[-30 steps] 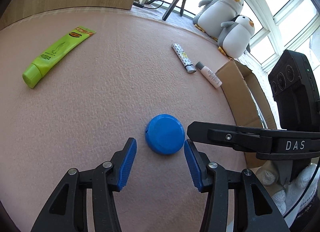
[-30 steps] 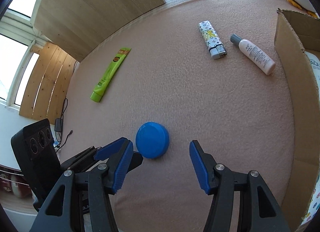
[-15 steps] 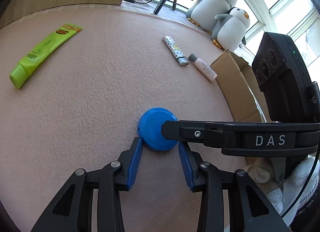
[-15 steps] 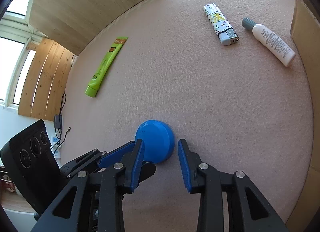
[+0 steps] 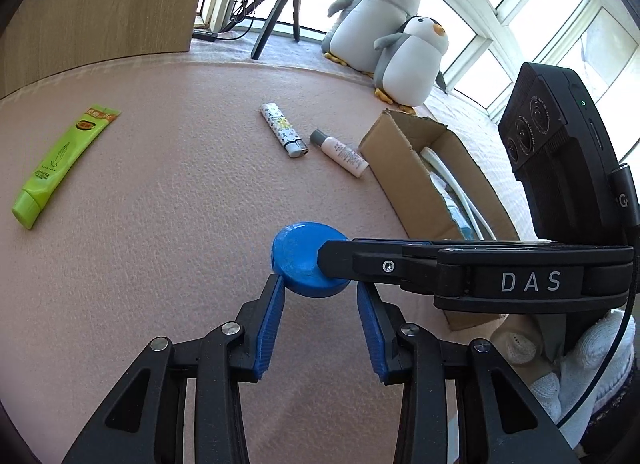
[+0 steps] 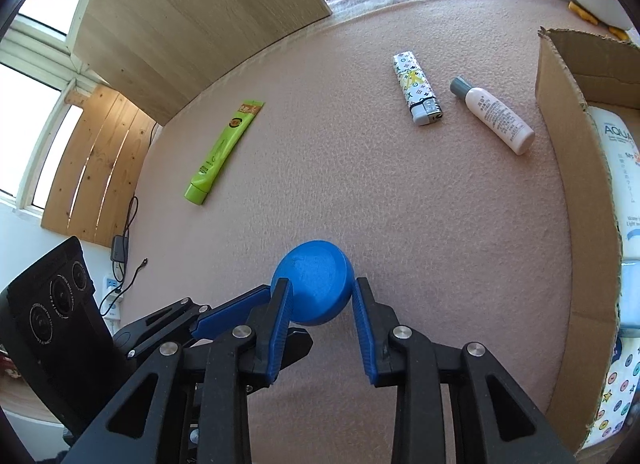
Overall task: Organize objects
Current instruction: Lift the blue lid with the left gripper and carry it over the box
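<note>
- R gripper (image 6: 318, 300) jaws clamped on blue lid (image 6: 313, 280) rim, mid-desk (image 6: 400, 203).
- L gripper (image 5: 320, 296) jaws flank it, contact unclear.
- Looks light, rigid, slick plastic; hold rim, opposite sides.

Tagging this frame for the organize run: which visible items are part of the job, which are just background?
Job:
blue round container, right gripper shut on it
left gripper
cardboard box
green tube
lighter
small white bottle

Background:
two plush penguins
tripod
wooden board
</note>
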Tool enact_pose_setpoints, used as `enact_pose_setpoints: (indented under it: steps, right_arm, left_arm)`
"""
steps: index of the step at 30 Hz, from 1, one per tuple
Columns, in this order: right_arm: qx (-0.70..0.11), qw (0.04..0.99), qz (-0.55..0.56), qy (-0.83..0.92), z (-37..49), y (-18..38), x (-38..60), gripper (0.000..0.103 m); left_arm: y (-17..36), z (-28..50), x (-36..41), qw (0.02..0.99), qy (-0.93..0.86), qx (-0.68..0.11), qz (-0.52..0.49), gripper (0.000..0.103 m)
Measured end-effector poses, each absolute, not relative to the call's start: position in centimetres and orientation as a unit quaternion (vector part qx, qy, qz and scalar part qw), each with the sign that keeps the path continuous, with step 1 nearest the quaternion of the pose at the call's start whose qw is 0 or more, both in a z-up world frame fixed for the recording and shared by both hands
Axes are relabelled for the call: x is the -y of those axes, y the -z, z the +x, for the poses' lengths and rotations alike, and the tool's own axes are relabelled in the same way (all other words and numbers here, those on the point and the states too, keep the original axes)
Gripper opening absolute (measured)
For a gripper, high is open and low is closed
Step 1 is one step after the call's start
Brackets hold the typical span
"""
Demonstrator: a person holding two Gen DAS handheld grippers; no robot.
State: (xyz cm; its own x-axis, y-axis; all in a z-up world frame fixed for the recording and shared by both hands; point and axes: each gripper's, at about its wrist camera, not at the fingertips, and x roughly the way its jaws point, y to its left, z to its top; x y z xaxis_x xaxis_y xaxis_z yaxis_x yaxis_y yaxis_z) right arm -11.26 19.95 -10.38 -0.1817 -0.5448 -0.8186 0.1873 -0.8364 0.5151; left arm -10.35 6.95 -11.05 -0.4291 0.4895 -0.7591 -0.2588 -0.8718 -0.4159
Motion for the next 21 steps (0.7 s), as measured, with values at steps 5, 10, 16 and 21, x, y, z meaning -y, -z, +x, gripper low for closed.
enact_pose_setpoints:
  steps: [5,10,16,21]
  right_arm:
    - [0.161,0.227,0.566,0.776,-9.8,7.9,-23.2,0.028]
    - [0.183,0.201,0.543,0.794,-8.6,6.0,-26.9,0.028]
    - [0.195,0.161,0.526,0.812,-7.2,4.8,-31.2,0.028]
    - [0.209,0.135,0.518,0.818,-6.0,4.5,-34.4,0.028]
  left_arm:
    - [9.0,-10.3,-10.0,0.260,-0.837,0.109,-0.469,0.040]
    - [7.7,-10.2,-13.9,0.296,-0.830,0.104,-0.460,0.040]
    - [7.4,-10.0,-18.4,0.335,-0.818,0.089,-0.459,0.040]
    - [7.4,-9.9,-21.6,0.357,-0.809,0.080,-0.461,0.040]
